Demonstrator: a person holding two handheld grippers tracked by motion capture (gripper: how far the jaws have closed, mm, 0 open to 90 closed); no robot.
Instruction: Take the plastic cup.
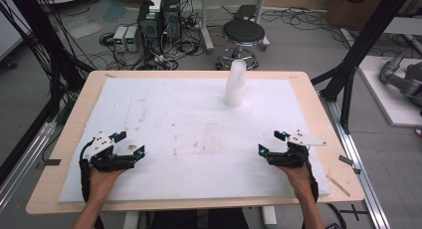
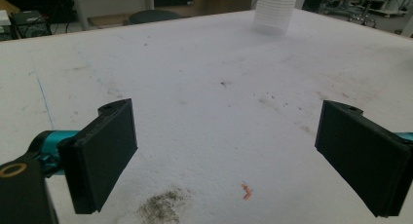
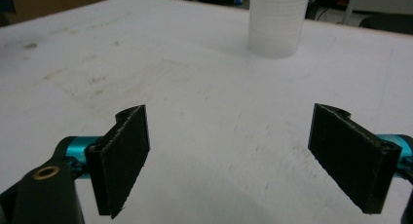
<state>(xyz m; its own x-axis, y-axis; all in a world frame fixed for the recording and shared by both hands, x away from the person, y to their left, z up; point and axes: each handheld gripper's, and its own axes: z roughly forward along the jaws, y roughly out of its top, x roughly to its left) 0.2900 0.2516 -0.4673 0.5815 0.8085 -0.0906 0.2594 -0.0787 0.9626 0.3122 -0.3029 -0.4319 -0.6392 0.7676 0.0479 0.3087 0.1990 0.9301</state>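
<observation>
A: Where the person's forearms come in at the near edge, what are the hands doing?

B: Each holds a tool. The left hand-held gripper [image 1: 130, 144] rests low over the white foam sheet [image 1: 189, 119] near its front left corner, its jaws spread wide with nothing between them. The right hand-held gripper [image 1: 271, 142] sits near the front right, likewise spread wide and empty, and the two are well apart.

A: Anything on the sheet close to them?

B: In the left gripper view there is a dark smudge [image 2: 163, 205] and a small orange fleck [image 2: 246, 191] just ahead of the jaws. Faint brownish stains [image 1: 199, 143] mark the middle of the sheet.

A: And farther back?

B: A stack of white disposable cups [image 1: 235, 83] stands upright on the foam toward the far edge, a little right of centre, well away from both tools. The foam covers most of the wooden tabletop [image 1: 318, 119].

A: Beyond the tabletop?

B: On the floor, a round black stool [image 1: 243, 32], two computer towers [image 1: 159, 17] with tangled cables, and black frame posts [image 1: 370, 32] at the sides.
</observation>
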